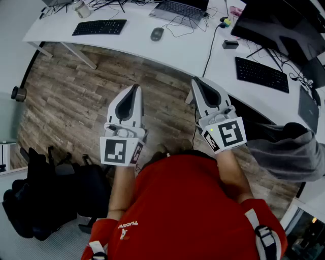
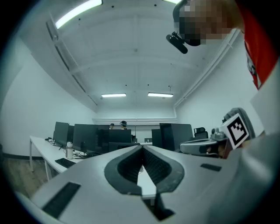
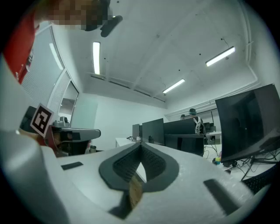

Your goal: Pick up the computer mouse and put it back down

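The grey computer mouse lies on the white desk at the far side, between a keyboard and a laptop. I hold both grippers side by side over the wooden floor, well short of the desk. My left gripper is shut with nothing in its jaws. The right gripper is also shut and empty, its tip close to the desk's near edge. The mouse does not show in either gripper view; both look level across the office.
A black keyboard lies left of the mouse and a laptop to its right. A second keyboard, a monitor and a small black box are on the right desk. Black bags stand at lower left, grey cloth at right.
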Motion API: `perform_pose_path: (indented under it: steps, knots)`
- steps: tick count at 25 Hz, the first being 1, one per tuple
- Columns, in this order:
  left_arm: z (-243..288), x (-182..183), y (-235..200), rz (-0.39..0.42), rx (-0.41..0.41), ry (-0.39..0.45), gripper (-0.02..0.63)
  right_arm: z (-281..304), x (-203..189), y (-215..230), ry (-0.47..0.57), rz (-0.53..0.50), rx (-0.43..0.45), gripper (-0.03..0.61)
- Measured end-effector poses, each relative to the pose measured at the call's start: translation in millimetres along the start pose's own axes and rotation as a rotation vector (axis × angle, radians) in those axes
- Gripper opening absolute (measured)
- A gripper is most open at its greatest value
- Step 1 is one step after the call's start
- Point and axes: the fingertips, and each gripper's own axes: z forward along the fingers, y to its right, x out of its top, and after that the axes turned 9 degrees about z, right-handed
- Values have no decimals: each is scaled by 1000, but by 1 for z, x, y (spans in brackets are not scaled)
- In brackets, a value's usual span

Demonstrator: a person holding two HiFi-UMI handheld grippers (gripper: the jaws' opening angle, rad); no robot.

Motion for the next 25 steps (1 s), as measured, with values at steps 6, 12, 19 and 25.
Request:
perform_pose_path:
  steps: [6, 12, 19, 25]
  knots:
    - [-3, -4, -13, -11, -6, 3, 9, 10, -3, -8, -2, 0, -15, 3]
    - [-8, -7, -32, -25, -19, 16, 9, 21, -3, -20, 2, 0, -41, 3]
    - [-15, -25, -55, -56, -51, 23, 9, 30, -16, -42, -18, -19, -77, 3]
    - [-1, -38, -64, -85, -78, 16, 9, 44, -20, -36, -42, -34, -107, 3]
